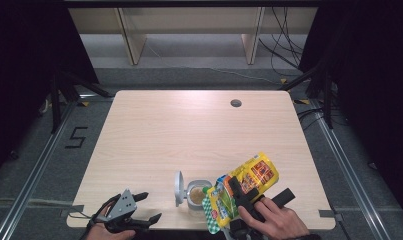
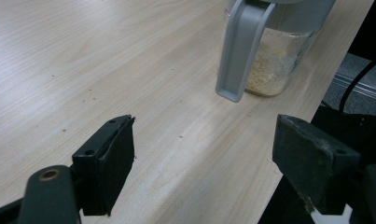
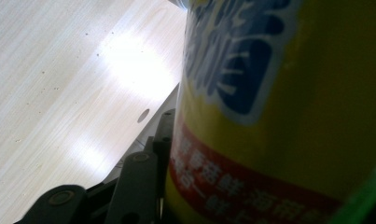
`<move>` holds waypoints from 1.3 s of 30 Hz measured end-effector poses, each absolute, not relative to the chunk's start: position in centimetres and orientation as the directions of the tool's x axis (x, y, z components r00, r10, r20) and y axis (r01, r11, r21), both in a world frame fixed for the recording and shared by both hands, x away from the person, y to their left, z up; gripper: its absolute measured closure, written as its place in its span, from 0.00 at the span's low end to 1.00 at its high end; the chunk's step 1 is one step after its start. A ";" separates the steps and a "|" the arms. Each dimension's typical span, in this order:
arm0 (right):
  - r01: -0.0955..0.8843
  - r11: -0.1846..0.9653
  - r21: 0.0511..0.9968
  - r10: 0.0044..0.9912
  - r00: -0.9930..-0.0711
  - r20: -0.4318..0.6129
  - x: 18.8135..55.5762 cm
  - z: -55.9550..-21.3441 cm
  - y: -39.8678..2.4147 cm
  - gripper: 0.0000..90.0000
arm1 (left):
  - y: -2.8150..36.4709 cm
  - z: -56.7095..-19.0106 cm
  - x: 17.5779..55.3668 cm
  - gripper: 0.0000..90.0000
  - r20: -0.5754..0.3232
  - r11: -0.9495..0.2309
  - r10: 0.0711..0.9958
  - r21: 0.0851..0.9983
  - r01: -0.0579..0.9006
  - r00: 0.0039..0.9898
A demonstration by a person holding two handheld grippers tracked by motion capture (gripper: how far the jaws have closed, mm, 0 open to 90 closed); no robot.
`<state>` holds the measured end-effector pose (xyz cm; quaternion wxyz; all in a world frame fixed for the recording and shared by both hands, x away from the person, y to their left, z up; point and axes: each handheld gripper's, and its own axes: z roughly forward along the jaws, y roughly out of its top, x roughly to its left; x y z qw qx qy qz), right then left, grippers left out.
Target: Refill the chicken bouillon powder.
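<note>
Here one right gripper pinches one yellow bag over one jar; one left gripper spread.

Bag right of jar

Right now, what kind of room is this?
Probably a recording lab, not a kitchen: a bare wooden table fenced by metal rails, loose cables on the floor, and black curtains around.
</note>
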<state>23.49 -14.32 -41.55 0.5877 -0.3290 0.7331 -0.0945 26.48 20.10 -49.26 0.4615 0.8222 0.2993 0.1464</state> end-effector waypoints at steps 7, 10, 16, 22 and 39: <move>-0.365 0.766 -0.530 -0.592 -0.080 -0.802 23.5 -41.6 -14.3 0.72 | 20.1 -49.2 26.5 0.23 -0.036 -0.394 0.627 0.847 0.357 0.778; -0.366 0.768 -0.526 -0.590 -0.081 -0.804 23.4 -41.6 -14.3 0.72 | 20.1 -49.3 26.5 0.23 -0.035 -0.392 0.629 0.849 0.355 0.777; -0.365 0.767 -0.528 -0.590 -0.077 -0.803 23.3 -41.6 -14.2 0.72 | 20.1 -49.2 26.5 0.23 -0.035 -0.394 0.627 0.847 0.356 0.778; -0.369 0.765 -0.528 -0.591 -0.077 -0.803 23.3 -41.6 -14.2 0.72 | 20.1 -49.3 26.5 0.23 -0.030 -0.397 0.629 0.847 0.354 0.777; -0.372 0.764 -0.527 -0.592 -0.078 -0.802 23.1 -41.5 -14.1 0.72 | 20.0 -49.3 26.5 0.23 -0.046 -0.380 0.630 0.852 0.360 0.776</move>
